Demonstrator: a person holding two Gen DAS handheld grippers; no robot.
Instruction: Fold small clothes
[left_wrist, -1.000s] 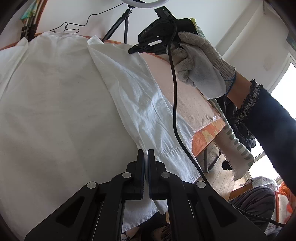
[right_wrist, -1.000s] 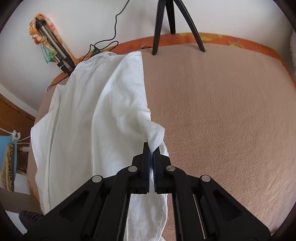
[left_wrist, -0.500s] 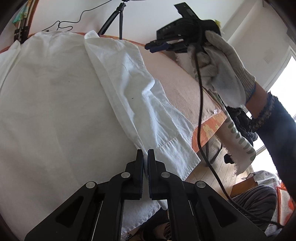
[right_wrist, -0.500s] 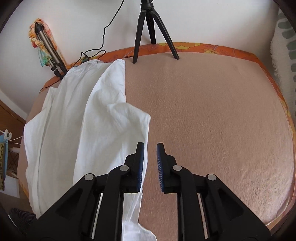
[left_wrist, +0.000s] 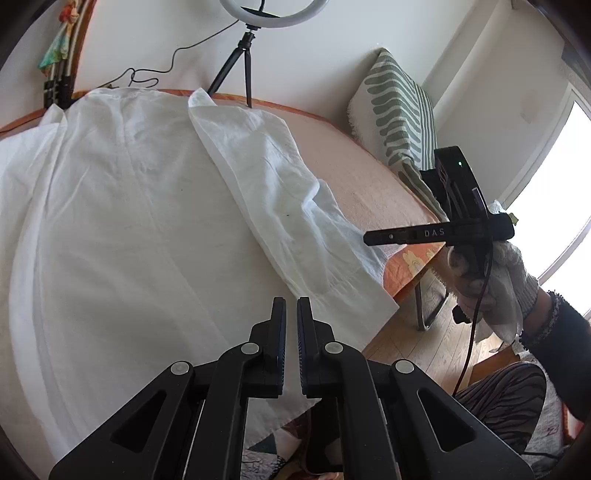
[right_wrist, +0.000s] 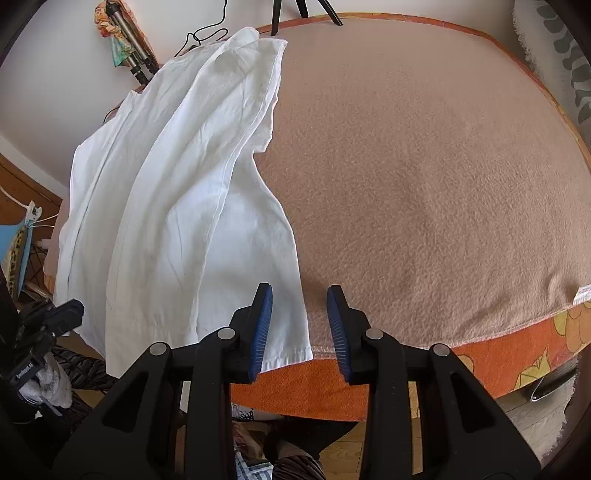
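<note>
Side-panel fold laid over, both grippers free of the white garment.

White garment (left_wrist: 122, 229) lies flat on the peach blanket (right_wrist: 424, 177), its right panel (left_wrist: 280, 206) already turned inward, running from 12 to 5 o'clock in the left wrist view. Left gripper (left_wrist: 291, 332) hovers over the near hem, fingers a narrow slit apart, holding nothing. Right gripper (right_wrist: 299, 325) is spread wide and empty, straddling the garment's near corner (right_wrist: 291, 350) at the bed edge. Likely next: pinch the opposite side or the hem for the following fold; needs a clean grab on one layer.
</note>
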